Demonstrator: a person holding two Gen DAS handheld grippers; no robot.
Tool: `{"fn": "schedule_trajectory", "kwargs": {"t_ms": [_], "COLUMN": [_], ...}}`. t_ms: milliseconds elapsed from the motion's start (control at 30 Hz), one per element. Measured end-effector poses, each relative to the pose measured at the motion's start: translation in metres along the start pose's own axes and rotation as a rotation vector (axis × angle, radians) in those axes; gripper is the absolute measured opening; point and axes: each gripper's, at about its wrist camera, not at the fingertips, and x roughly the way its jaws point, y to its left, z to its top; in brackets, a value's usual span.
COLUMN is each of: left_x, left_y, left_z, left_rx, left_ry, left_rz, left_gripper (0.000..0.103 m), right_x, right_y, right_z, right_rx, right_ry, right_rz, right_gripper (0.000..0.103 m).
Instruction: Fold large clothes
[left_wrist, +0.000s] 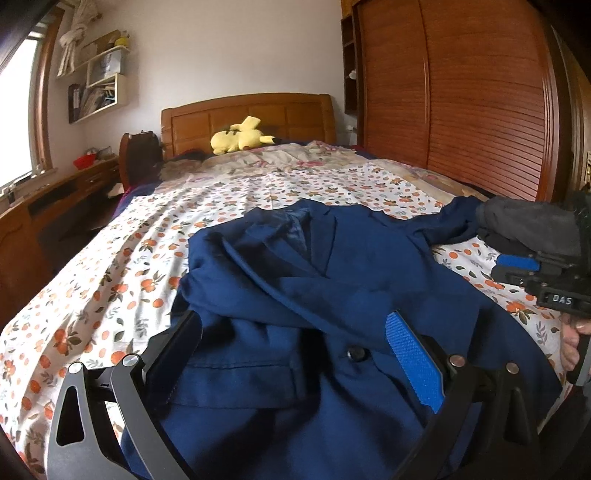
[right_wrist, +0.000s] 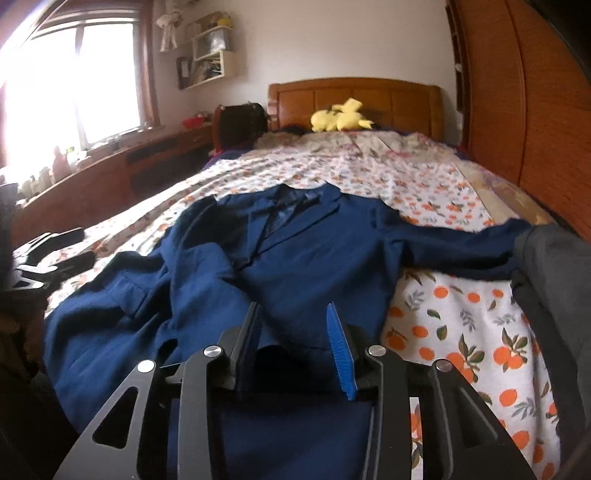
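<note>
A navy blue suit jacket (left_wrist: 332, 266) lies front up on the bed, collar toward the headboard; it also shows in the right wrist view (right_wrist: 295, 258). One sleeve (right_wrist: 461, 247) stretches to the right. My left gripper (left_wrist: 295, 325) is open, its wide-spread fingers just above the jacket's lower front near a dark button (left_wrist: 356, 353). My right gripper (right_wrist: 293, 314) is open over the jacket's lower hem, with cloth lying between its fingers but not pinched. The right gripper also shows at the right edge of the left wrist view (left_wrist: 517, 266).
The bed has an orange-fruit print sheet (left_wrist: 110, 280). A grey folded garment (right_wrist: 554, 280) lies at the right edge by the sleeve end. A yellow plush toy (left_wrist: 240, 138) sits by the wooden headboard. A wardrobe (left_wrist: 461, 92) stands right, a desk (left_wrist: 55, 199) left.
</note>
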Motion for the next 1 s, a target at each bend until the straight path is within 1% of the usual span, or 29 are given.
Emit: {"fn": "schedule_trajectory", "kwargs": {"t_ms": [100, 433, 567, 633, 667, 800, 867, 900, 933, 1000], "left_x": [0.003, 0.007, 0.007, 0.008, 0.007, 0.006, 0.004, 0.002, 0.0, -0.006], "left_y": [-0.005, -0.01, -0.011, -0.011, -0.011, -0.011, -0.012, -0.012, -0.011, -0.011], "left_z": [-0.001, -0.004, -0.005, -0.004, -0.004, -0.007, -0.008, -0.008, -0.009, -0.009], "left_rx": [0.007, 0.014, 0.014, 0.016, 0.016, 0.011, 0.014, 0.014, 0.012, 0.008], "left_ry": [0.002, 0.006, 0.005, 0.007, 0.006, 0.001, 0.005, 0.003, 0.001, -0.006], "left_rz": [-0.004, -0.013, -0.015, -0.016, -0.015, -0.016, -0.016, -0.016, -0.015, -0.017], "left_gripper": [0.1, 0.1, 0.1, 0.1, 0.1, 0.1, 0.1, 0.1, 0.1, 0.1], "right_x": [0.006, 0.036, 0.051, 0.056, 0.058, 0.064, 0.064, 0.063, 0.061, 0.054], "right_y": [0.014, 0.065, 0.073, 0.076, 0.077, 0.079, 0.078, 0.076, 0.074, 0.074], "right_z": [-0.003, -0.025, -0.035, -0.038, -0.04, -0.044, -0.044, -0.043, -0.041, -0.036], "right_rx": [-0.045, -0.175, -0.196, -0.205, -0.208, -0.229, -0.231, -0.223, -0.21, -0.211], "right_ry": [0.017, 0.124, 0.189, 0.207, 0.212, 0.241, 0.241, 0.241, 0.239, 0.225], "right_rz": [0.036, 0.134, 0.134, 0.129, 0.126, 0.1, 0.08, 0.088, 0.105, 0.115], "right_gripper": [0.035, 0.035, 0.037, 0.044, 0.045, 0.045, 0.024, 0.01, 0.004, 0.003]}}
